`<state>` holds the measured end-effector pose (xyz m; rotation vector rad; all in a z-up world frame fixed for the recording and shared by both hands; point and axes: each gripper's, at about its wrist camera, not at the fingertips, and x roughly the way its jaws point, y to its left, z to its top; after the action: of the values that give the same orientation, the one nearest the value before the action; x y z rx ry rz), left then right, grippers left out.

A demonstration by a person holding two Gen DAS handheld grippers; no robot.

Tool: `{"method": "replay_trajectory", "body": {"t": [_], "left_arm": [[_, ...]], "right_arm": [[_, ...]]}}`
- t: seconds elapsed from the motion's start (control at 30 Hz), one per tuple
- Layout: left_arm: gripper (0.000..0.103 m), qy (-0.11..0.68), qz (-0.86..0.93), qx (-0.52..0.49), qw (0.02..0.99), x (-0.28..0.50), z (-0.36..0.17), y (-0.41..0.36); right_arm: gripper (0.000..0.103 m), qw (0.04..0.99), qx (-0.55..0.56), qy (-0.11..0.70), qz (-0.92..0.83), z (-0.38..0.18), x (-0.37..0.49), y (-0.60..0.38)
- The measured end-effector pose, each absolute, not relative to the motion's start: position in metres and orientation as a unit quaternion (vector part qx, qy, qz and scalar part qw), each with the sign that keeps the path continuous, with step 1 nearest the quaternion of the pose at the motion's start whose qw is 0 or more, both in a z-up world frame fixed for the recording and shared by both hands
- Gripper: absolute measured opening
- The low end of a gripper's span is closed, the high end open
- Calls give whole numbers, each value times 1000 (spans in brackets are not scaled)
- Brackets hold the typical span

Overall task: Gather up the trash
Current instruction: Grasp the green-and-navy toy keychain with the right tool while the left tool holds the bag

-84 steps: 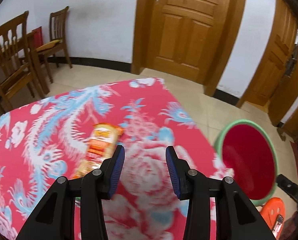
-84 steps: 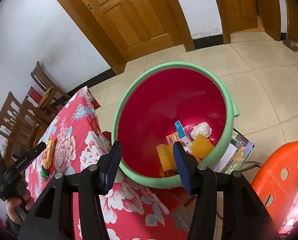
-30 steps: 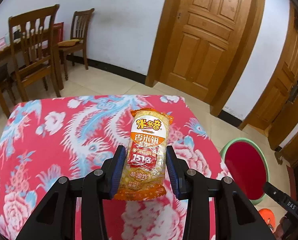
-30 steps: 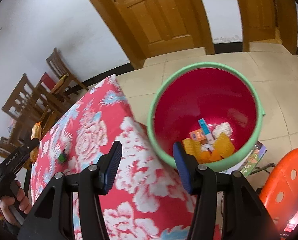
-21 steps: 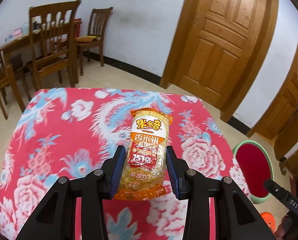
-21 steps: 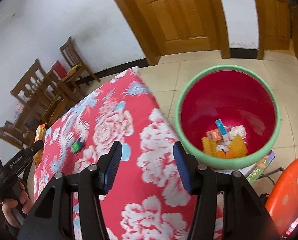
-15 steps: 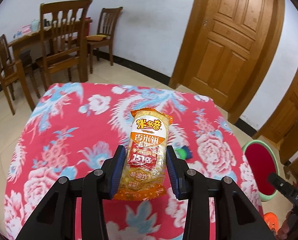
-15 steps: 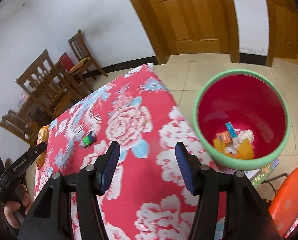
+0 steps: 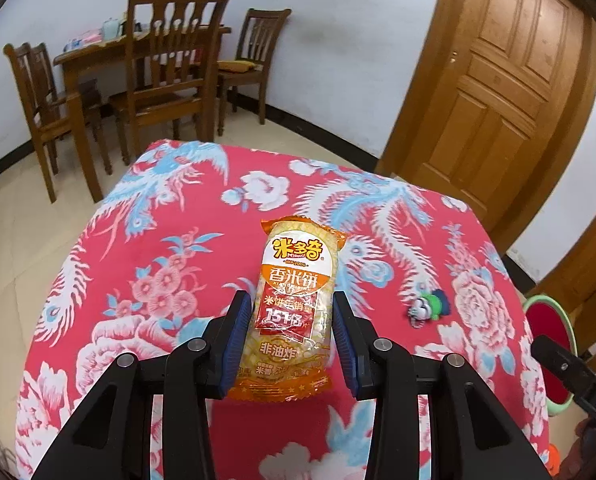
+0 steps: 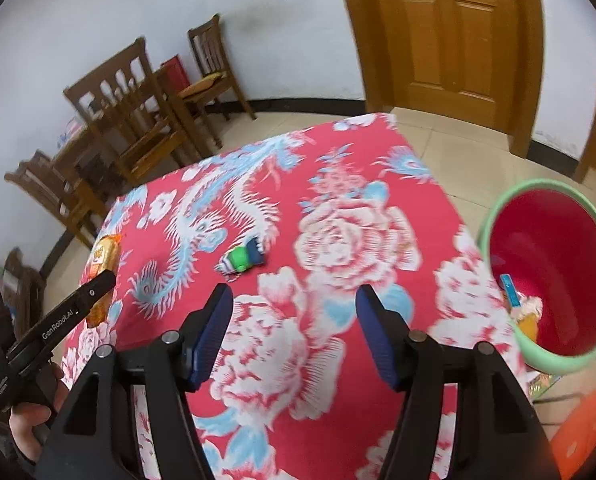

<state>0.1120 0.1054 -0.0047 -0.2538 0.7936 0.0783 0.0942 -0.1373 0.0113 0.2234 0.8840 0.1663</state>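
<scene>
Left tongs (image 9: 292, 338) are gripping an orange rice-cracker packet (image 9: 294, 308), blue pads pressing both its long sides, packet standing upright above the table (image 9: 146, 264) with its red floral cloth. Left wrist view: a small green-and-blue wrapper (image 9: 430, 307) is lying on the cloth at 3 o'clock from the packet, apart from it. Only a sliver of the green-rimmed red bin (image 9: 548, 350) is showing at the far right edge; its contents are hidden there.

Right wrist view is supplying what the left lacks: the bin (image 10: 510, 204) is standing on the floor beside the table's right edge, with scraps lying at its bottom. Right tongs (image 10: 294, 330) are standing wide and empty, having just been opening, with nothing between the pads. The wrapper (image 10: 242, 259) is lying at 11 o'clock from them. At 9 o'clock the packet (image 10: 103, 258) is peeking past the left tool's finger; a hand (image 10: 30, 416) is holding that tool.
</scene>
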Motion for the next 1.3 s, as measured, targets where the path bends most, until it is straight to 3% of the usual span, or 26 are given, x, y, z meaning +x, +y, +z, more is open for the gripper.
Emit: {"method": "replay_trajectory", "body": {"t": [0.47,0.63,1.03,1.17,1.3], "left_arm": [[42,392,66,-149,905,121,-30,128],[42,395,66,-153,903,123,-36,132],[42,404,64,-159,898,128,-45,133],[42,407,65,-157,897,129,-46,132],[42,408,65,-154,898,128,-46,130]], "right_arm": [[65,873,48,473,110,-26,142,-80],[71,868,28,483,114,-38,154,-66],[71,877,-6,470,101,-50,176,-55],[54,882,-16,459,107,-50,175,-52],[54,882,-16,457,114,-50,173,-52]]}}
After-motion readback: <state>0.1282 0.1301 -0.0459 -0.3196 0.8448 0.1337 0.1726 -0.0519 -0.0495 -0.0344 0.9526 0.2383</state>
